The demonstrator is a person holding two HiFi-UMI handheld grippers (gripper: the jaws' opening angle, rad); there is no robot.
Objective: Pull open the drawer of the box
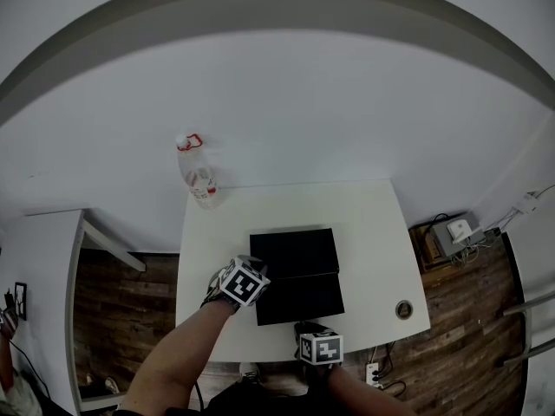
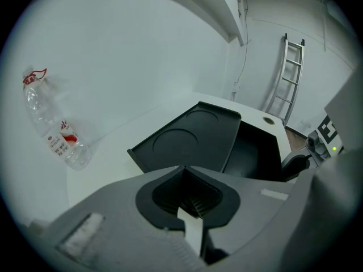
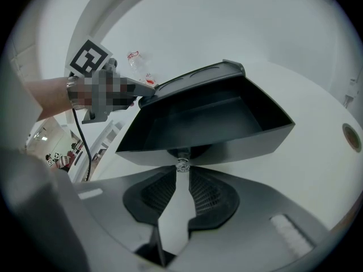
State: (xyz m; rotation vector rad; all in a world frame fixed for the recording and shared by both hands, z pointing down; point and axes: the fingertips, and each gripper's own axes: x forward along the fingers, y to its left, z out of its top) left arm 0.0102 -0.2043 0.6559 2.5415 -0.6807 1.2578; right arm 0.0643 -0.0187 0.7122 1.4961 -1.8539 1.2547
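One black box (image 1: 293, 250) sits on the white counter (image 1: 377, 232), its single drawer (image 1: 300, 298) drawn out toward the person, and one plastic bottle (image 1: 198, 173) is at the far left corner. The right gripper (image 3: 181, 173) has its fingers (image 3: 210, 194) clamped on the drawer's one small clear knob (image 3: 182, 164). The left gripper (image 2: 184, 169), fingers together and empty, is at the box's left edge.

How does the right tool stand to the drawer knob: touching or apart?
Touching. The right gripper view shows the right tool pinching the clear knob on the drawer front.
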